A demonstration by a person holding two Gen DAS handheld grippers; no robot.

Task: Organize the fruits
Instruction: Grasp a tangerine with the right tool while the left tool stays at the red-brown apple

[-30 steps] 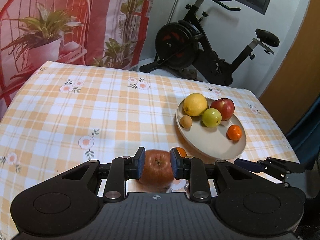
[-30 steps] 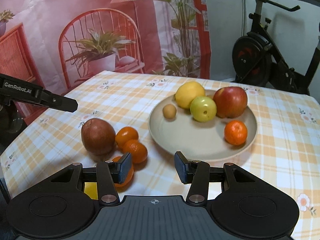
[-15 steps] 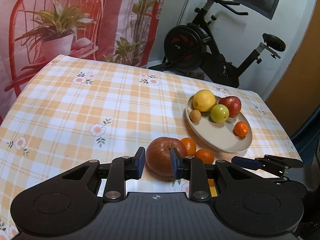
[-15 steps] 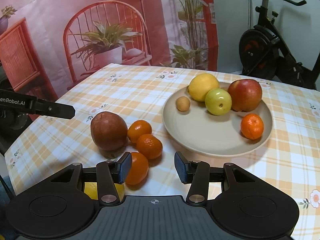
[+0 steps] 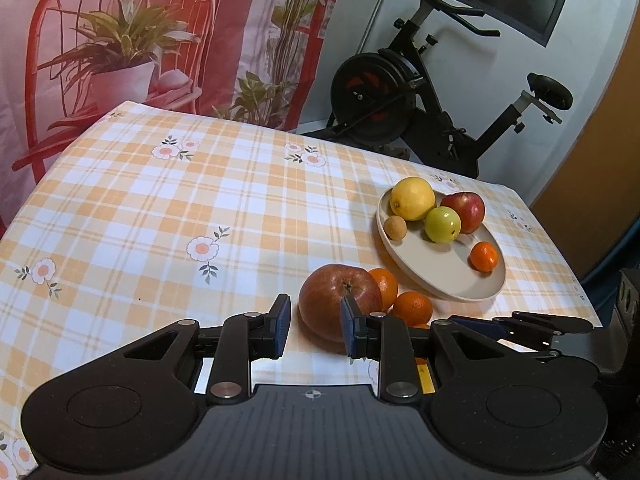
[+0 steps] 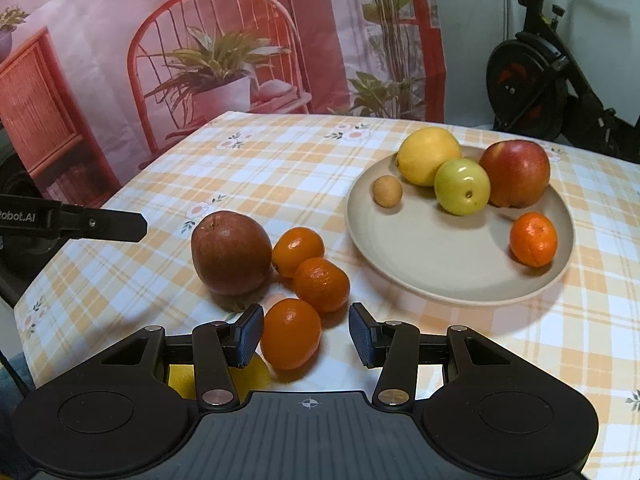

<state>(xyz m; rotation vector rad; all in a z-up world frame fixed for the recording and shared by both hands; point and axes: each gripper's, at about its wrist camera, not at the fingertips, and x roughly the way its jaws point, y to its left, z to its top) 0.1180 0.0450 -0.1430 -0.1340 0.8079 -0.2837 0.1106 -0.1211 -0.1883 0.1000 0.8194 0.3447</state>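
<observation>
A large dark-red apple (image 5: 336, 304) lies on the checked tablecloth with three oranges (image 6: 320, 284) beside it. My left gripper (image 5: 314, 312) hovers just short of the apple, its blue pads a narrow gap apart with nothing between them. The right pad overlaps the apple's edge in this view. My right gripper (image 6: 306, 320) is open over the nearest orange (image 6: 291, 334), which sits between the pads, untouched on its right side. The beige plate (image 6: 440, 264) holds a lemon (image 6: 428, 156), a green apple, a red apple, a small brown fruit and one orange (image 6: 534, 240).
A yellow thing (image 6: 180, 376) shows under my right gripper, mostly hidden. The left gripper's finger (image 6: 80, 224) reaches in at the left of the right wrist view. An exercise bike (image 5: 400, 100) and a printed backdrop stand behind the table. The table's near edge is close.
Both grippers have drawn back towards the near edge. The apple has slid from between the left pads to beyond them, and the nearest orange has come out from behind the right gripper's left finger.
</observation>
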